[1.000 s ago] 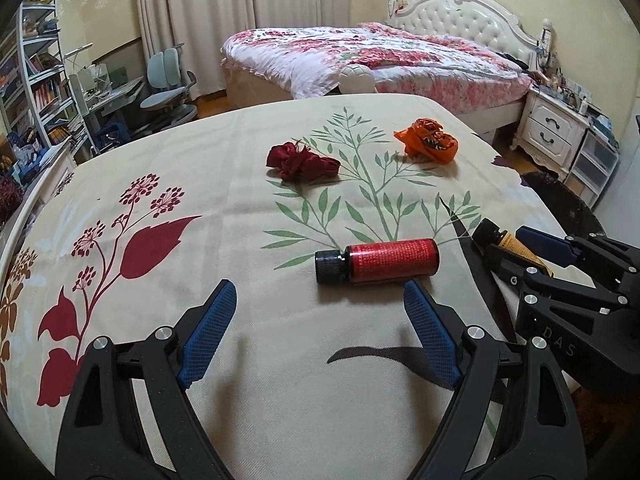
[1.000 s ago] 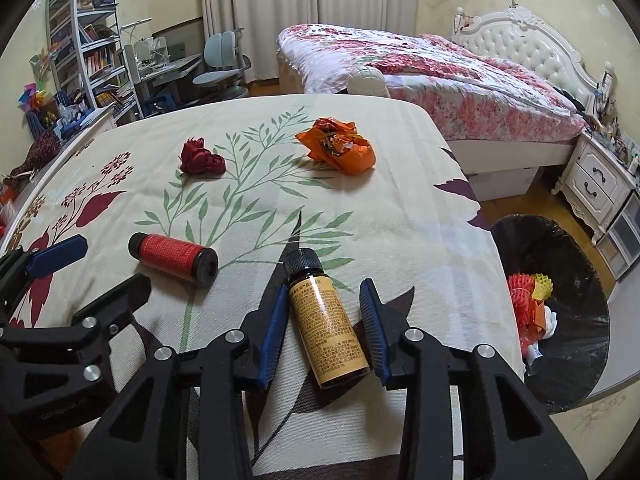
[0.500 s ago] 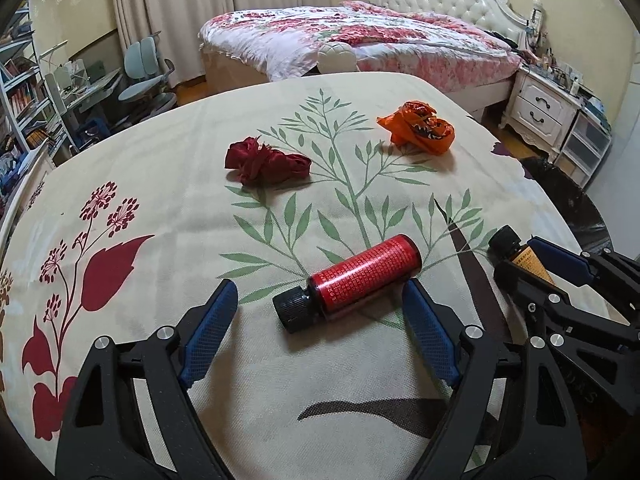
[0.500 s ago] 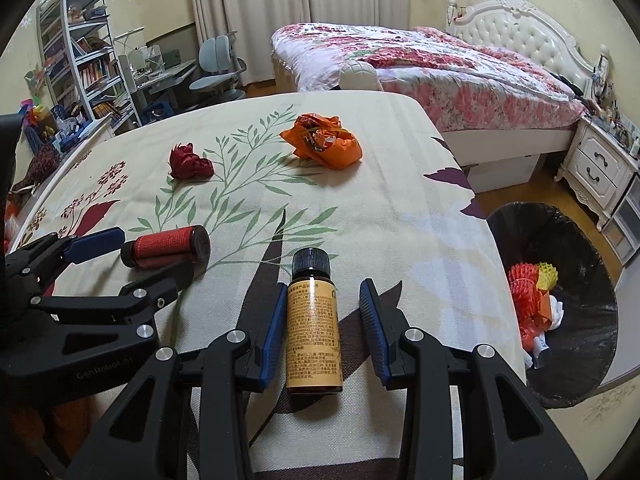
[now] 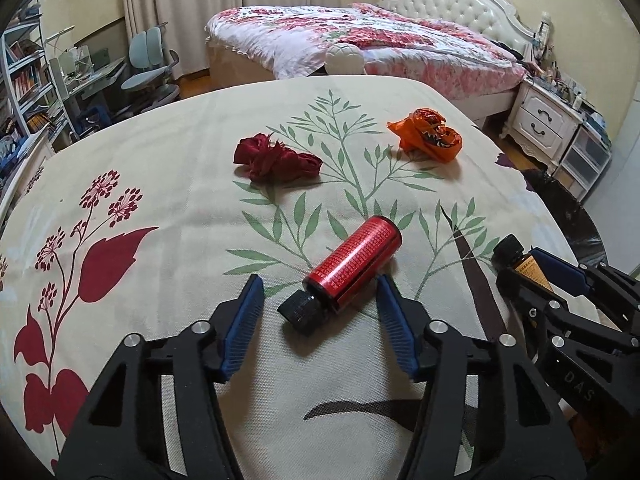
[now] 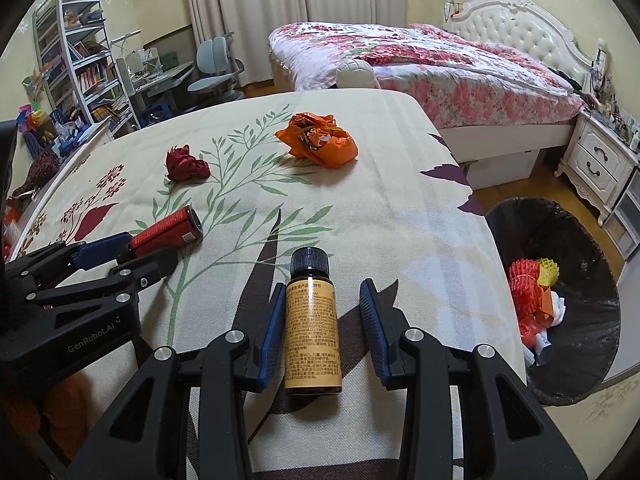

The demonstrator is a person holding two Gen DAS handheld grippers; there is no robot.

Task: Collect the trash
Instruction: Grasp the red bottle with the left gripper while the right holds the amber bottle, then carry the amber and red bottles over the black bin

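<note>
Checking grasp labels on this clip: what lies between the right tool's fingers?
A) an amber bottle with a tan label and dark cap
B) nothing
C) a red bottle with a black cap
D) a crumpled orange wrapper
A: the right tool straddles the amber bottle, which lies flat on the tablecloth, cap pointing away, jaws open with a gap on one side.
</note>
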